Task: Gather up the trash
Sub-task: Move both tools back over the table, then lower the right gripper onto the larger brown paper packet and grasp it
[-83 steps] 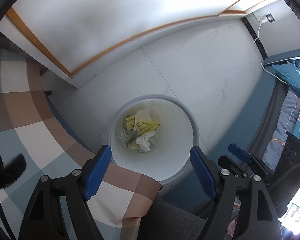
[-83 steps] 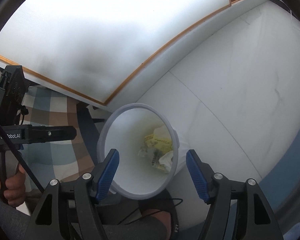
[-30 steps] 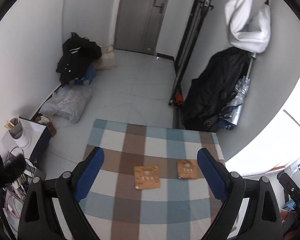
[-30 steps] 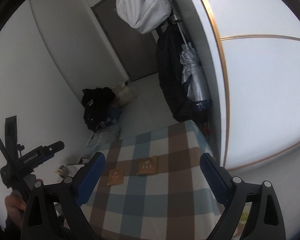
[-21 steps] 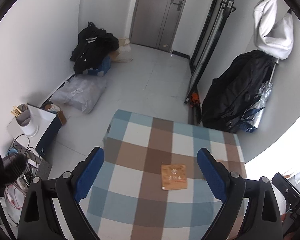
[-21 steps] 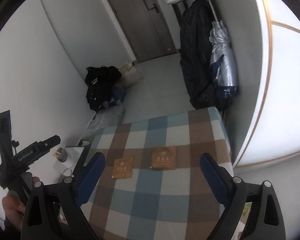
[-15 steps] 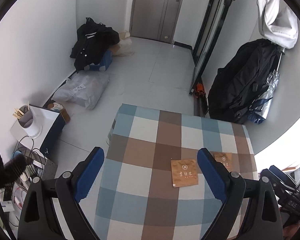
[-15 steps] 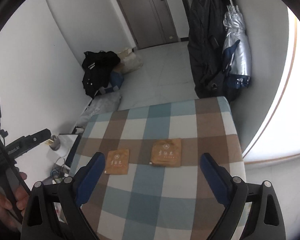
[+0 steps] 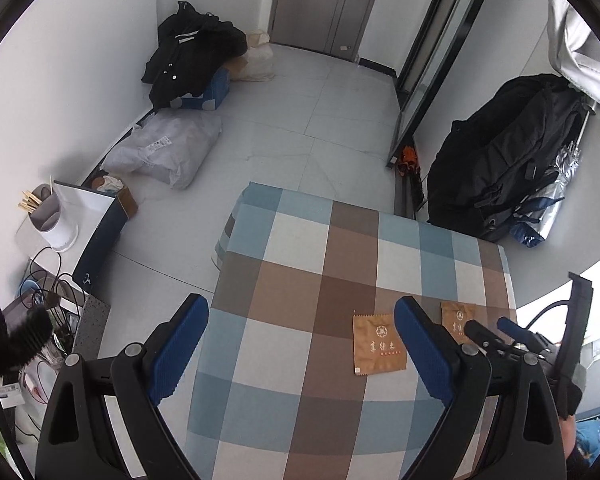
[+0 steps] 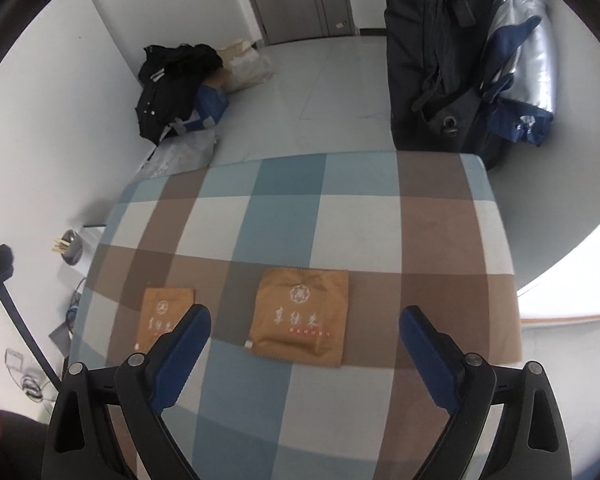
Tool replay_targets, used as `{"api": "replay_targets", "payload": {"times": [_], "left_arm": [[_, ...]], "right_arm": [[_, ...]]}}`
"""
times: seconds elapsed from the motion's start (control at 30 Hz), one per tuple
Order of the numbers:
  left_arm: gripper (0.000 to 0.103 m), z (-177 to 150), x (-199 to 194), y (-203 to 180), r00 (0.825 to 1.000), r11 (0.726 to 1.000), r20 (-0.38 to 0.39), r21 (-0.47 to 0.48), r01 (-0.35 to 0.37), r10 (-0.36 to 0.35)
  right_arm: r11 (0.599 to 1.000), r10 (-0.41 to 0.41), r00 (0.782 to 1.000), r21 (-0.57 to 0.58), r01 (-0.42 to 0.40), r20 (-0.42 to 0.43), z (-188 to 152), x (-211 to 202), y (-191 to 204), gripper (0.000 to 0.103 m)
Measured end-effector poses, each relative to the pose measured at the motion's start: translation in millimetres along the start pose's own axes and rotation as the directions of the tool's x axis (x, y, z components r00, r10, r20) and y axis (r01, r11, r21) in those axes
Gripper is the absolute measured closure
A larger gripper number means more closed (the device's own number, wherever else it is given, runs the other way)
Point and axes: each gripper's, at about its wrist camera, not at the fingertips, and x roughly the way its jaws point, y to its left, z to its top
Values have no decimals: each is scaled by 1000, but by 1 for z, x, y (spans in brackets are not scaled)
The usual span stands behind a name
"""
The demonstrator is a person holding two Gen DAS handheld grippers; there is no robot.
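Two flat brown packets lie on the checked tablecloth (image 9: 292,264). In the left wrist view one packet (image 9: 378,344) lies just left of my right blue finger and the other packet (image 9: 456,318) is partly hidden behind it. My left gripper (image 9: 302,350) is open and empty above the table. In the right wrist view the larger-looking packet (image 10: 302,318) lies between my fingers, ahead of them, and the second packet (image 10: 162,316) lies at the left finger. My right gripper (image 10: 304,354) is open and empty, low over the cloth (image 10: 360,220).
The right gripper's body (image 9: 540,352) shows at the right edge of the left wrist view. On the floor beyond the table are a black coat on a blue box (image 9: 196,64), a plastic bag (image 9: 168,150), a white stool with a cup (image 9: 56,220) and hanging dark bags (image 9: 504,156).
Both grippers swung from over the white bin with trash up to the table. In the last second both moved closer to the packets; the right one dropped low over them.
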Motion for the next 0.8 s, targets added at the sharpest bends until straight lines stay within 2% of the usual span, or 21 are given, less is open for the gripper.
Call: {"api": "replay_targets", "payload": {"times": [0.07, 0.13, 0.3, 0.5, 0.57, 0.73, 0.8], "left_arm": [[11, 1, 3, 1, 1000, 1000, -5, -2, -3, 3], [11, 1, 7, 3, 1000, 1000, -13, -8, -22, 22], [11, 5, 18, 10, 998, 999, -58, -52, -12, 9], [11, 7, 22, 14, 997, 996, -75, -88, -7, 1], [11, 7, 23, 14, 997, 996, -79, -91, -11, 4], [11, 7, 28, 18, 996, 994, -92, -108, -17, 7], [11, 7, 31, 20, 994, 992, -109, -127, -8, -5]], "right_arm": [[998, -54, 998, -18, 53, -24, 1, 11, 2, 7], [998, -64, 997, -27, 63, -42, 1, 17, 4, 7], [992, -101, 993, -77, 97, -58, 0, 28, 11, 7], [975, -167, 985, -154, 158, -47, -5, 34, 23, 8], [967, -179, 983, -192, 169, -37, -6, 34, 28, 11], [961, -141, 990, -243, 131, -21, -10, 31, 35, 37], [957, -135, 991, -263, 126, -18, -12, 30, 37, 42]]}}
